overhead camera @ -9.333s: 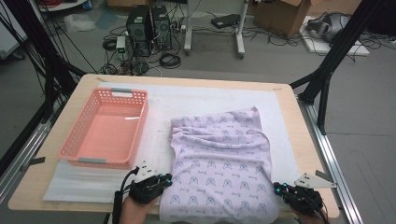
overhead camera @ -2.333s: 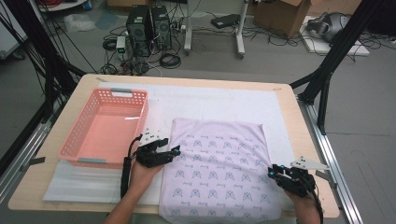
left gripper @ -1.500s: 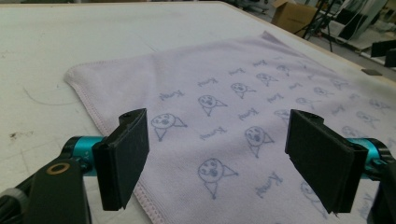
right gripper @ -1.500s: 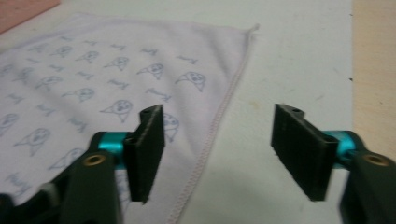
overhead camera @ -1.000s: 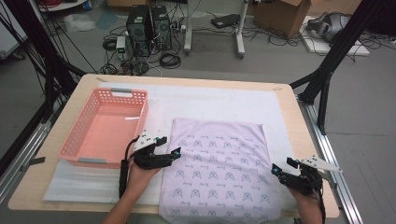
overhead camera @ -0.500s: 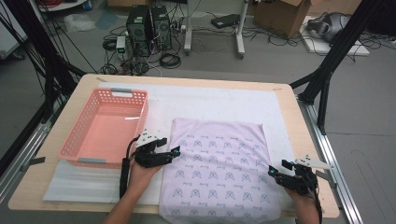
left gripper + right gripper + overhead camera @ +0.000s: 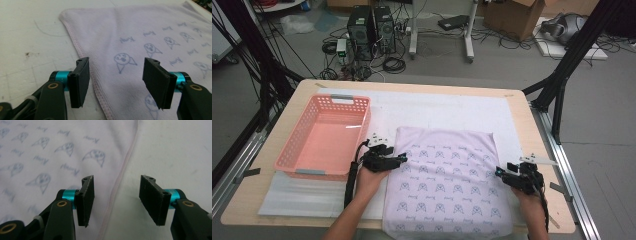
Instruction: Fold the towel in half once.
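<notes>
cloth (image 7: 451, 182) flat on table (image 7: 532, 130), near edge at 6 o'clock | soft, light, limp, will sag | left gripper (image 7: 116, 82) and right gripper (image 7: 116, 201) jaws apart, just been closing, each astride a side hem, not pinching | grip at hems

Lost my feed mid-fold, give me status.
Left gripper and right gripper open, jaws just been closing, each straddling a side hem of the cloth. Cloth flat, ungripped. Pink basket clear.

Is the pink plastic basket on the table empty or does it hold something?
Empty. In the high view, the pink plastic basket shows only its bare bottom; the lilac printed cloth lies beside it.
</notes>
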The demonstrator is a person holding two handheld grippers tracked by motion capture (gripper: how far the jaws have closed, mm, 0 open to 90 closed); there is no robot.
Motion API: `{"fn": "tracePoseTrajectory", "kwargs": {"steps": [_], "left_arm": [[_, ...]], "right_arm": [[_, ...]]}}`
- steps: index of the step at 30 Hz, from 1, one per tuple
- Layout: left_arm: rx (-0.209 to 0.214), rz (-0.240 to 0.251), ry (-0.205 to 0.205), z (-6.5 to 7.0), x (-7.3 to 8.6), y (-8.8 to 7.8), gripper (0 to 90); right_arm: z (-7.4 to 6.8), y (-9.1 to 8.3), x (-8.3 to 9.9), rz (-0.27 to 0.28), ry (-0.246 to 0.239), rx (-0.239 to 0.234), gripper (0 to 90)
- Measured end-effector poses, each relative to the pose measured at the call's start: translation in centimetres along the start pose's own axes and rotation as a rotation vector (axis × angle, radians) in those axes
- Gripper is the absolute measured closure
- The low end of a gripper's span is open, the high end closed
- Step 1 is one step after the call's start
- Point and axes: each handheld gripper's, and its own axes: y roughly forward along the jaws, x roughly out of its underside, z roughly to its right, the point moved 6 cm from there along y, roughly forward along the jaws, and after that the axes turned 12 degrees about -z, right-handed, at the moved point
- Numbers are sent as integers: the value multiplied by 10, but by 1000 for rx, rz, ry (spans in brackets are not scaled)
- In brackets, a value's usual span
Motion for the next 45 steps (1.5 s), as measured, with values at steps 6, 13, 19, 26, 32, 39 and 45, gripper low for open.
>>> {"fn": "tracePoseTrajectory", "kwargs": {"steps": [6, 13, 19, 26, 32, 39, 45], "left_arm": [[-72, -32, 43, 0, -5, 8, 438], [-172, -61, 135, 2, -5, 8, 716], [-121, -59, 81, 0, -9, 7, 869], [-100, 24, 6, -4, -29, 1, 870], [-92, 87, -23, -7, -53, -6, 870], [-52, 88, 32, 3, -41, -25, 869], [-26, 91, 74, 14, -27, -40, 867]], "right_arm": [[3, 15, -19, -57, -39, 67, 596], [1, 15, -21, -86, -77, 46, 871], [4, 15, -23, -84, -61, 63, 891], [17, 11, -37, -15, 11, 79, 894], [27, 4, -59, 59, 76, 59, 894], [19, -15, -53, 109, 42, -12, 893], [12, -29, -31, 141, 48, -65, 892]]}}
